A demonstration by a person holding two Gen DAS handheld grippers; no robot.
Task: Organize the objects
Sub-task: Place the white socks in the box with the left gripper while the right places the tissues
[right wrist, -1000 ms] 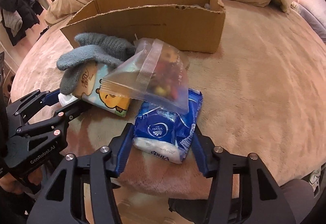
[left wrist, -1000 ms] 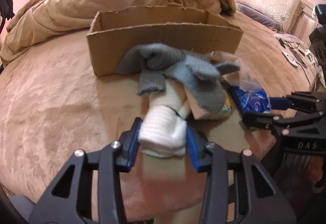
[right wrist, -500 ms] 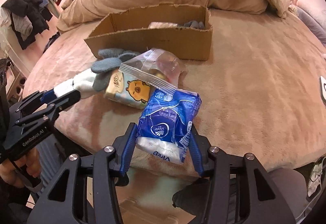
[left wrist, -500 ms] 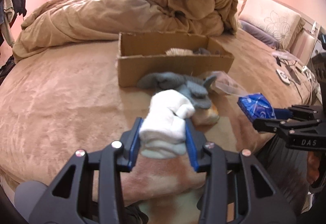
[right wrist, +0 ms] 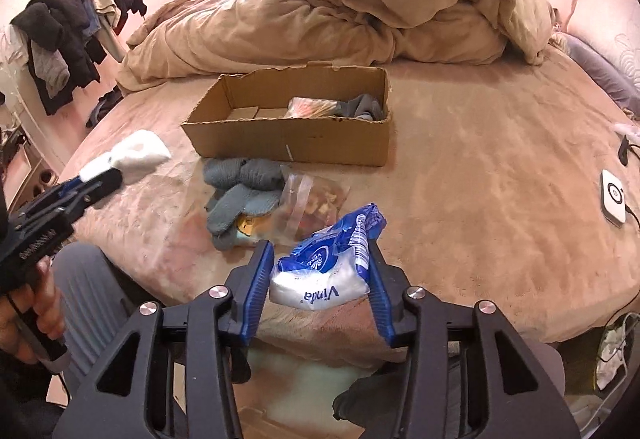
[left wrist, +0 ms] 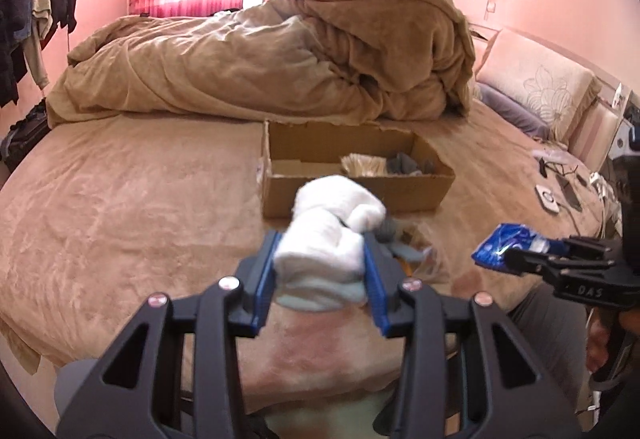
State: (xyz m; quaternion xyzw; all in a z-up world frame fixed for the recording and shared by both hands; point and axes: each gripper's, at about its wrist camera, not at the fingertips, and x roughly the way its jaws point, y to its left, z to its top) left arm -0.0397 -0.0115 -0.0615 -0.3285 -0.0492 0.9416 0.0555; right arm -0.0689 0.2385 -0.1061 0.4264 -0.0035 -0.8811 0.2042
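We hold both loads above the bed, short of the box (right wrist: 296,143): left hand-held gripper (left wrist: 320,263) pinching white socks (left wrist: 332,235), right hand-held gripper (right wrist: 320,275), jaws just closing, squeezing the tissue pack (right wrist: 324,271). Its slick, crumpling wrapper could slip out.

— My left tongs: white sock (left wrist: 324,235), soft ribbed knit, matt.
— Right?
— Tissue pack (right wrist: 328,263), glossy crinkled plastic film. Box (right wrist: 296,143): matt cardboard, ragged edges. Bedspread (right wrist: 480,199): plush cloth.
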